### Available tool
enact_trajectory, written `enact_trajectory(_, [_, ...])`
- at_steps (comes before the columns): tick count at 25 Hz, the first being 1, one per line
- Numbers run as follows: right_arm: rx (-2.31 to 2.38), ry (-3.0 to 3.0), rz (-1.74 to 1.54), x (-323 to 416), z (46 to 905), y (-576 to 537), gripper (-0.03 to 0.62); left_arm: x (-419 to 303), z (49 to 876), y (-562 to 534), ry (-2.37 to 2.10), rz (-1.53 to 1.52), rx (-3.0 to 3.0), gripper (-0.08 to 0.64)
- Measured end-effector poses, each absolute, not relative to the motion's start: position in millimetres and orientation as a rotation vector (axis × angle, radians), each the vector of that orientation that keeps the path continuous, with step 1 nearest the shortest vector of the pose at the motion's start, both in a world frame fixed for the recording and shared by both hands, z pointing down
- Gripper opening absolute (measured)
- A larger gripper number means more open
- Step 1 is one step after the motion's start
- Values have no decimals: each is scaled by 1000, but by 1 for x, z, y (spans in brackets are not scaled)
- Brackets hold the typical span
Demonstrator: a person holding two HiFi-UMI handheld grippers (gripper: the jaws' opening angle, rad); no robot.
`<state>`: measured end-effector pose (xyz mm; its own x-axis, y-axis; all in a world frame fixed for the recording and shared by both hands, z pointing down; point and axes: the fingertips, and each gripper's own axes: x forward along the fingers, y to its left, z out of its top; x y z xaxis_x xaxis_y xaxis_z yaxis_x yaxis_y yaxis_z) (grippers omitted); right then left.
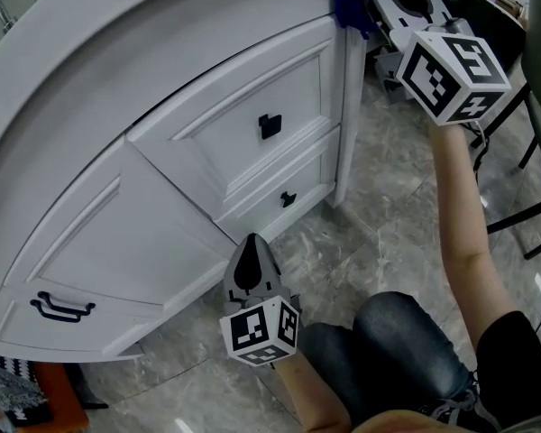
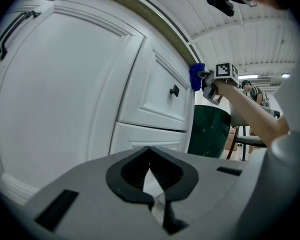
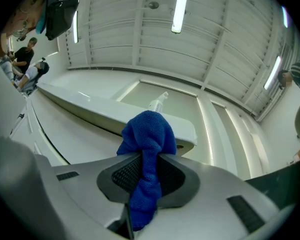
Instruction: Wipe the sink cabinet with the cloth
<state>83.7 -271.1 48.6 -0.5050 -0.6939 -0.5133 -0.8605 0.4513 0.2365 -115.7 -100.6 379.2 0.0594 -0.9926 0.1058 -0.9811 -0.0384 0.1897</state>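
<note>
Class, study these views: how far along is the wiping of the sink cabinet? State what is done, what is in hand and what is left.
Done: the blue cloth is clamped in the right tool. In hand: the cloth sits at the cabinet's upper right corner, by the countertop edge. Left: probably the drawer fronts and door; no wipe marks show either way. The left tool is shut and empty.

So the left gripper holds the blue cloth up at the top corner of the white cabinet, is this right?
Not quite: the right gripper, not the left gripper, holds the blue cloth up at the top corner of the white cabinet. The right gripper view shows the cloth pinched between its fingers.
</note>
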Motion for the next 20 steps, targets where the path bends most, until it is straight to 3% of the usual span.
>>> enact_trajectory(20, [-1302,2423,568,86,86,-276,80,-114,375,-98,-2024,-75,2124,5])
